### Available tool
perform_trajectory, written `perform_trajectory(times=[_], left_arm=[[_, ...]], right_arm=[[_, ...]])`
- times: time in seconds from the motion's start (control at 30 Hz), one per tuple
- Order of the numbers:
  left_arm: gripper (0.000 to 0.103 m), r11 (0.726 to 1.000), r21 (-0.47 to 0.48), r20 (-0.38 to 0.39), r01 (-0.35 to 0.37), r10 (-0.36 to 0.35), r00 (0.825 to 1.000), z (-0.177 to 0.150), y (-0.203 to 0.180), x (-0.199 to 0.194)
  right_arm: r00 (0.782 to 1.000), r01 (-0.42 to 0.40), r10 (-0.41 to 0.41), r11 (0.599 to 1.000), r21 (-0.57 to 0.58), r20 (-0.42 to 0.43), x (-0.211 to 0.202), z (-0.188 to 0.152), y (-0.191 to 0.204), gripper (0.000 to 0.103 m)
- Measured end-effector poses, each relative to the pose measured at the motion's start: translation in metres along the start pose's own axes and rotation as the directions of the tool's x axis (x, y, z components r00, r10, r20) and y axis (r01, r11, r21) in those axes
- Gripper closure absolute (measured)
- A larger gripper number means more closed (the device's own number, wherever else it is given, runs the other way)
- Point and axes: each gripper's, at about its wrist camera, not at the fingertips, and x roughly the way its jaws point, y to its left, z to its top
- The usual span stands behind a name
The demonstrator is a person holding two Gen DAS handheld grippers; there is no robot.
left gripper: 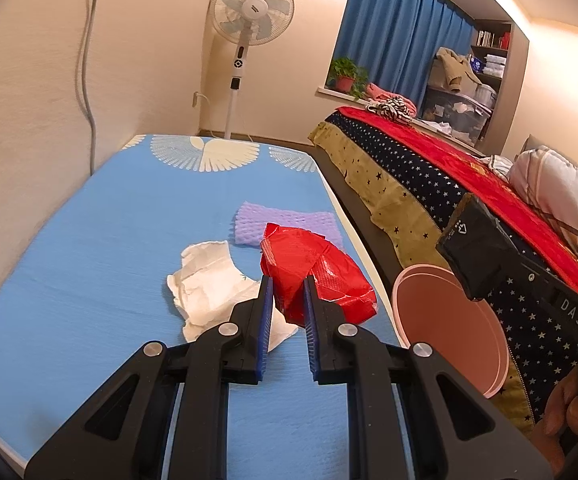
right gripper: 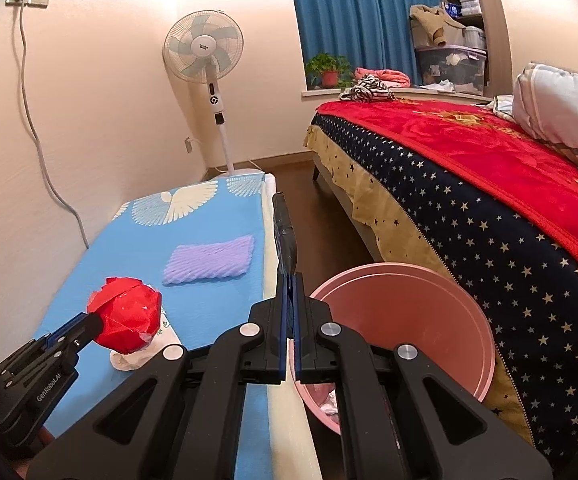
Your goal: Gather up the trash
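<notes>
My left gripper [left gripper: 287, 282] is shut on a crumpled red plastic wrapper [left gripper: 321, 276], held just above the blue table cover [left gripper: 109, 240]; in the right wrist view that gripper [right gripper: 96, 322] and the red wrapper [right gripper: 127, 314] are at lower left. My right gripper [right gripper: 292, 278] is shut on a flat black packet [right gripper: 285, 232], seen edge-on, beside the pink bin [right gripper: 409, 312]. The same black packet [left gripper: 471, 248] hangs over the bin's rim [left gripper: 429, 270] in the left wrist view. A crumpled white paper [left gripper: 205, 292] and a purple foam net [left gripper: 285, 220] lie on the table.
A bed [right gripper: 489, 208] with a red blanket and starry cover stands close on the right of the bin. A standing fan [right gripper: 205, 52] is at the far wall, behind the table. Some scraps [right gripper: 329, 400] lie in the bin's bottom. A cable [right gripper: 37, 140] hangs down the left wall.
</notes>
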Motion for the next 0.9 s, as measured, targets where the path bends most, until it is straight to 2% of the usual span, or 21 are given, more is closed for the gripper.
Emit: perform_trajectory(times=[0.9], left_arm=[[0.088,0.995,0.06,-0.032,0.078,-0.076,0.997,-0.006,-0.054,0.035]], right_arm=[[0.994,0.105,-0.105,0.993,0.049,0.006,0.01,0.007,-0.042,0.101]])
